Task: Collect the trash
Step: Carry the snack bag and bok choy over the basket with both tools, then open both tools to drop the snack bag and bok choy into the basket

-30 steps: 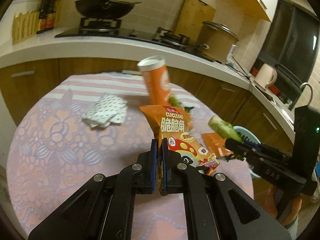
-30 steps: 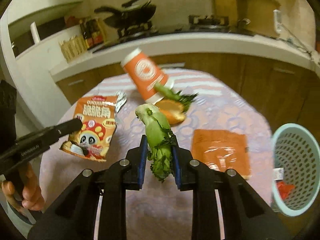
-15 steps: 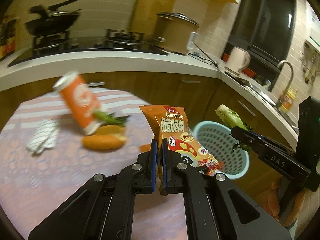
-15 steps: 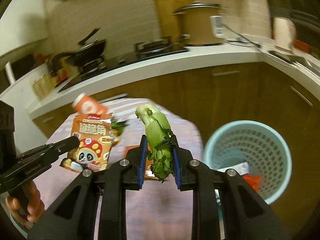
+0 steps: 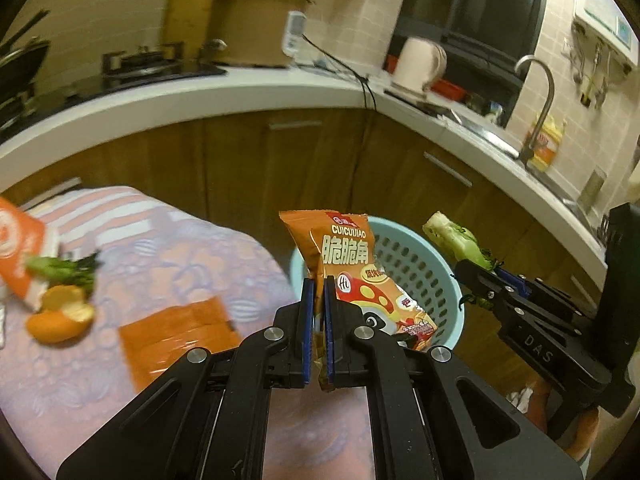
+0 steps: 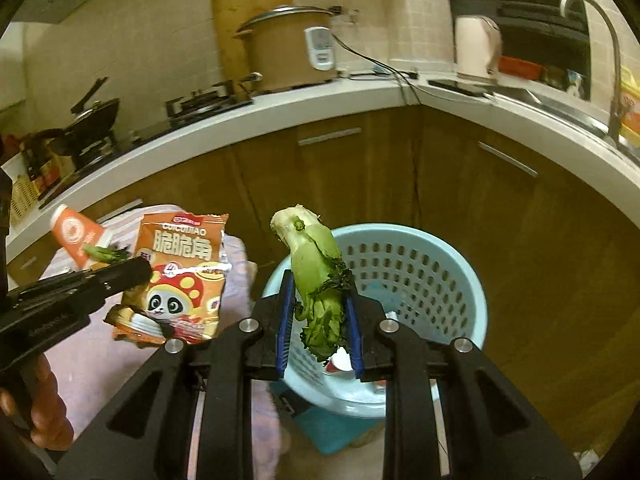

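Observation:
My left gripper (image 5: 316,284) is shut on an orange snack bag (image 5: 348,256) with a panda print, held in the air at the table's right edge, just before the light blue basket (image 5: 436,276). The bag also shows in the right wrist view (image 6: 180,272). My right gripper (image 6: 318,300) is shut on a green vegetable stalk (image 6: 316,268), held above the near rim of the basket (image 6: 440,256). The stalk also shows in the left wrist view (image 5: 456,240). Some scraps lie inside the basket.
On the patterned tablecloth (image 5: 160,256) lie a flat orange packet (image 5: 176,332), orange peel (image 5: 60,316), greens (image 5: 68,272) and a tipped orange cup (image 5: 16,252). Wooden cabinets (image 6: 400,176) and a white counter (image 6: 360,96) curve behind the basket.
Both grippers have swung right with their loads, from over the table to the basket. The basket now sits directly ahead in both views.

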Demonstrator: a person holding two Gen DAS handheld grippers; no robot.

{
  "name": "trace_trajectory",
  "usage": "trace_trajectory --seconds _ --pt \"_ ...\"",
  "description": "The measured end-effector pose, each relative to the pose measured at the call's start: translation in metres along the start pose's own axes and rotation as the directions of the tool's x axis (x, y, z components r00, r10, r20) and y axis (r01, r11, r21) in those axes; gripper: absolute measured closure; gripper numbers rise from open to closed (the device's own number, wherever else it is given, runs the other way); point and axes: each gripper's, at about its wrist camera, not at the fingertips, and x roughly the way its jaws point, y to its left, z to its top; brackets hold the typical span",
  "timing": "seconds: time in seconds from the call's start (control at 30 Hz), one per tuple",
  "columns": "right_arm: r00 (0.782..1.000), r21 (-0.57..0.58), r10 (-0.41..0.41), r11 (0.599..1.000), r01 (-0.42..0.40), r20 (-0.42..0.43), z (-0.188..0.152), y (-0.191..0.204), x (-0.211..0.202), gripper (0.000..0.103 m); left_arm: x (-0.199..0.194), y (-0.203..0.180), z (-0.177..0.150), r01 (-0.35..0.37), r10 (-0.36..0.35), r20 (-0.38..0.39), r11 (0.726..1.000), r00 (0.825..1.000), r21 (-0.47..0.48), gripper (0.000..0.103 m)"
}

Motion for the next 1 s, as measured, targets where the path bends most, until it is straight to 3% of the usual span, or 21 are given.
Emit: trace_trajectory --seconds 0.17,0.5,0.53,0.57,0.63,0.8,1.0 --pt "0.999 0.015 -0.05 0.999 0.05 -0.005 -0.01 -0.021 0.008 0.083 0.035 -0.01 0.002 0.022 -0.022 -0.056 1.0 0.998 -0.005 0.1" --pt "0.99 0.083 -0.073 0.993 0.083 -0.121 -0.033 -0.049 0.048 0.081 0.088 -0.031 -0.005 0.037 -0.033 -0.151 0.999 0.988 0.028 0.097" --pt "0.989 0.092 -0.066 0.993 0.079 -0.13 -0.034 -0.051 0.05 0.081 0.09 -0.032 -0.006 0.041 -0.036 -0.152 0.999 0.988 0.032 0.093" --pt "0.989 0.097 -0.06 0.993 0.073 -0.137 -0.034 -0.052 0.051 0.08 0.09 -0.032 -0.007 0.055 -0.049 -0.152 0.998 0.987 0.036 0.075" --pt "0.988 0.107 -0.064 0.991 0.08 -0.143 -0.035 -0.056 0.053 0.079 0.087 -0.033 -0.009 0.051 -0.046 -0.126 0.998 0.991 0.038 0.057" --pt "0.989 0.115 -0.073 0.989 0.088 -0.13 -0.034 -0.058 0.048 0.06 0.079 -0.028 -0.006 0.053 -0.049 -0.115 0.998 0.992 0.027 0.056" --pt "0.993 0.085 -0.055 0.994 0.065 -0.106 -0.027 -0.041 0.038 0.06 0.058 -0.019 -0.005 0.043 -0.042 -0.084 0.999 0.996 0.006 0.056"
